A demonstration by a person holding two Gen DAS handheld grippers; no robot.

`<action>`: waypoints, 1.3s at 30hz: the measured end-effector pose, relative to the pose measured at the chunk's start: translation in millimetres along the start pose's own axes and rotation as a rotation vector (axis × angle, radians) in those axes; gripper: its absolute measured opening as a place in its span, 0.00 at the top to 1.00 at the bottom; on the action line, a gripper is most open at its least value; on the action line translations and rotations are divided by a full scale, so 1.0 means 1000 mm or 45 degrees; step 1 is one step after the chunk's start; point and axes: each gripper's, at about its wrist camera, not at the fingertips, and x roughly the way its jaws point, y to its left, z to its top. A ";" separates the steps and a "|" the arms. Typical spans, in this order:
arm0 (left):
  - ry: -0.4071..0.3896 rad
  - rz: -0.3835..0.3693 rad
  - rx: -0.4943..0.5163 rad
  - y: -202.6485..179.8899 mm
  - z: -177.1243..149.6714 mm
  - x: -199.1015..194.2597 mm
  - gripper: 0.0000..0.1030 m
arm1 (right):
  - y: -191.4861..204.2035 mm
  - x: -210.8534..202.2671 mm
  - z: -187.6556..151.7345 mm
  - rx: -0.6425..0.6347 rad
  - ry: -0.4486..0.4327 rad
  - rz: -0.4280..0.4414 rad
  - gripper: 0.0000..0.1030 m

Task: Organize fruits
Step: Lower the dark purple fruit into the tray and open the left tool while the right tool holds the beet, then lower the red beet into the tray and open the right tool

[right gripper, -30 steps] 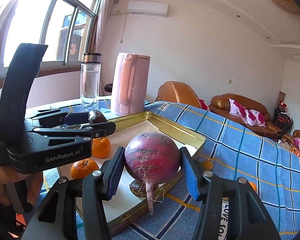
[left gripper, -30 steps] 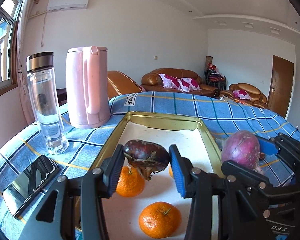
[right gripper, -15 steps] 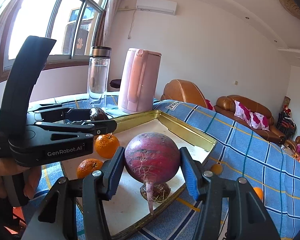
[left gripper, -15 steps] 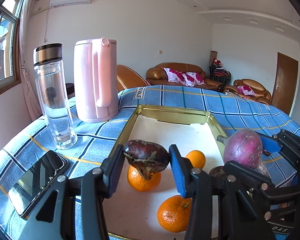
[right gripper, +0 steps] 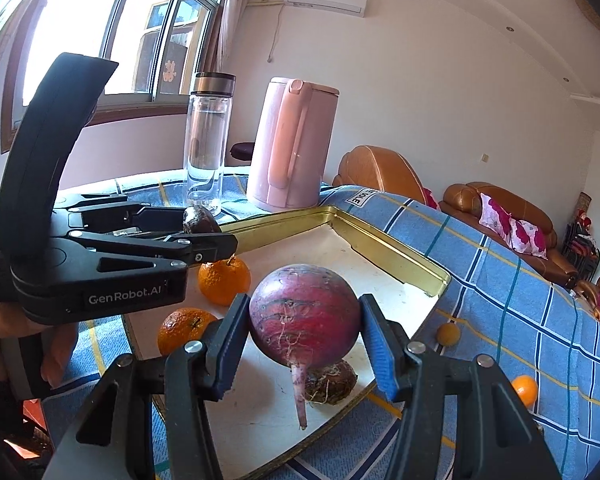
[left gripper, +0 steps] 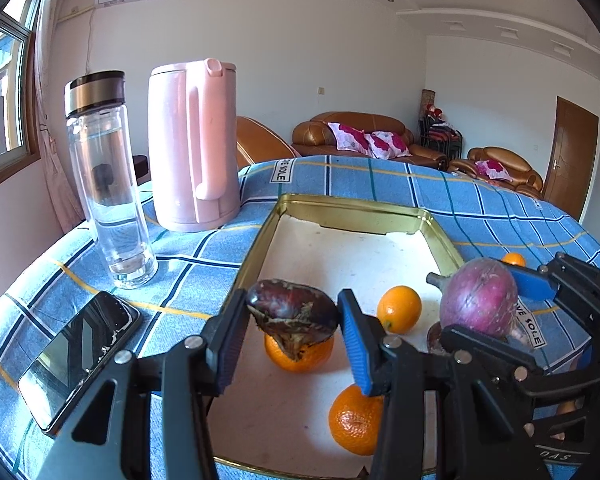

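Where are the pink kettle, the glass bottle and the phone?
pink kettle (left gripper: 192, 148): left wrist view, middle of its body.
glass bottle (left gripper: 108, 184): left wrist view, its clear wall.
phone (left gripper: 80, 356): left wrist view, its dark screen.

Tray (left gripper: 444, 240): far half bare, your open way in. Near half crowded: three oranges (left gripper: 298, 354), a brown bulb (right gripper: 332, 382). Kettle (left gripper: 192, 148), bottle (left gripper: 108, 184), phone (left gripper: 80, 356) block your left flank. Grippers sit close side by side.

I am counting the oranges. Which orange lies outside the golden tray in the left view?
The small orange on the blue cloth, beyond the golden tray's right rim.
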 end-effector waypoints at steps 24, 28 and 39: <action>0.074 0.041 0.098 -0.004 -0.003 0.006 0.54 | 0.010 0.024 0.000 -0.053 0.155 0.071 0.45; 0.073 0.046 0.093 -0.002 -0.005 0.006 0.54 | 0.011 0.026 0.000 -0.061 0.169 0.080 0.45; -0.039 0.026 0.040 -0.005 0.001 -0.017 0.14 | 0.008 0.004 -0.002 -0.046 0.067 0.025 0.27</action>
